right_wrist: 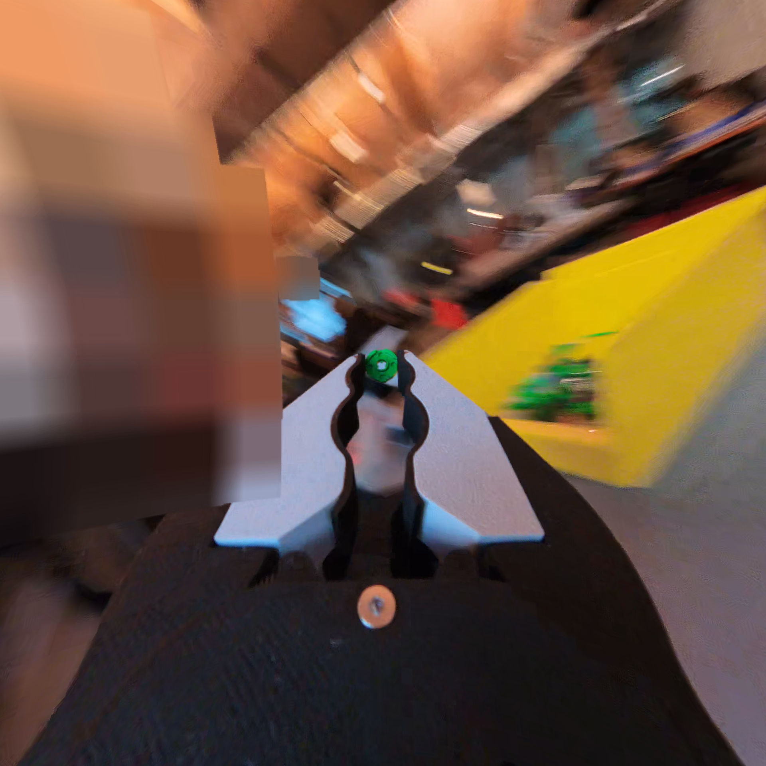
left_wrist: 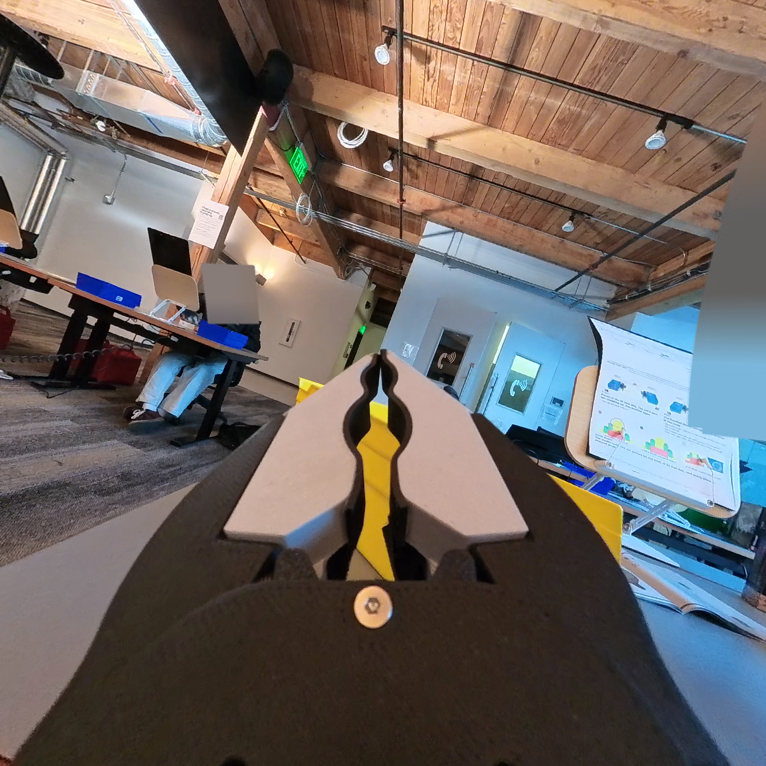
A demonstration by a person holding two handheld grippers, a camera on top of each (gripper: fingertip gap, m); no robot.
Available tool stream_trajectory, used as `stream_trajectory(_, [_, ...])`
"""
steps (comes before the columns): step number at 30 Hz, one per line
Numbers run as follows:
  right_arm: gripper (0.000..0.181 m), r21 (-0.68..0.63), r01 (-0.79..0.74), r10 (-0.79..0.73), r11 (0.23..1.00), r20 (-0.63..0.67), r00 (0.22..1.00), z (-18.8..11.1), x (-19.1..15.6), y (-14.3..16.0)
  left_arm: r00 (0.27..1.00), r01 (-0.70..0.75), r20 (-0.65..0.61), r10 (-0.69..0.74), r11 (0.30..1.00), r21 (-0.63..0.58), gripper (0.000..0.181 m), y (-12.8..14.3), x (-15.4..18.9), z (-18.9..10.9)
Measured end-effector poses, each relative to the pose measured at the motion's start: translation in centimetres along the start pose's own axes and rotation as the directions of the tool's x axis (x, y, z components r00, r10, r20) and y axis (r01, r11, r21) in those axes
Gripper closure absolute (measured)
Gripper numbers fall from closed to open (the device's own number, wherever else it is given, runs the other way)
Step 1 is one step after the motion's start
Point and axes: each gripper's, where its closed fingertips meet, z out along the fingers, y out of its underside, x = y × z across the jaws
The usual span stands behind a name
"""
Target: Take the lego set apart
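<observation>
In the left wrist view my left gripper (left_wrist: 382, 355) is shut with nothing between its tips, tilted upward over the grey table (left_wrist: 83, 580). A yellow bin (left_wrist: 588, 522) sits just behind it, mostly hidden by the fingers. In the right wrist view my right gripper (right_wrist: 381, 364) is shut on a small round green lego piece (right_wrist: 381, 364), held up in the air at its tips. That view is heavily motion-blurred. To its right stands the yellow bin (right_wrist: 621, 331) with a blurred pile of green lego pieces (right_wrist: 555, 389) by its side.
An instruction sheet on a wooden stand (left_wrist: 659, 422) stands at the right, with an open booklet (left_wrist: 688, 597) lying on the table below it. A person sits at a far desk (left_wrist: 124, 306) with blue bins (left_wrist: 107, 290) at the left.
</observation>
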Motion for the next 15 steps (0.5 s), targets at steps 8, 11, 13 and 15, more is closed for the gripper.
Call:
stream_trajectory(8, [0.167,-0.633,0.548,-0.758,0.548,-0.097,0.645,3.9,2.1,3.2,1.0,0.028,0.011,-0.028,1.0,0.01,0.181,-0.1,-0.4,-0.1])
stream_trajectory(11, [0.167,-0.693,0.588,-0.832,0.418,-0.032,0.554,5.0,2.2,3.9,1.0,0.028,0.006,-0.028,1.0,0.012,0.181,-0.2,-0.4,-0.1])
stream_trajectory(13, [0.167,-0.719,0.6,-0.859,0.351,0.008,0.512,5.8,2.7,4.3,1.0,0.023,0.0,-0.023,1.0,0.018,0.181,-0.2,-0.3,-0.2])
stream_trajectory(15, [0.167,-0.758,0.583,-0.868,0.291,0.047,0.494,7.0,4.1,5.0,1.0,0.017,-0.002,-0.016,1.0,0.021,0.181,-0.3,-0.2,-0.2])
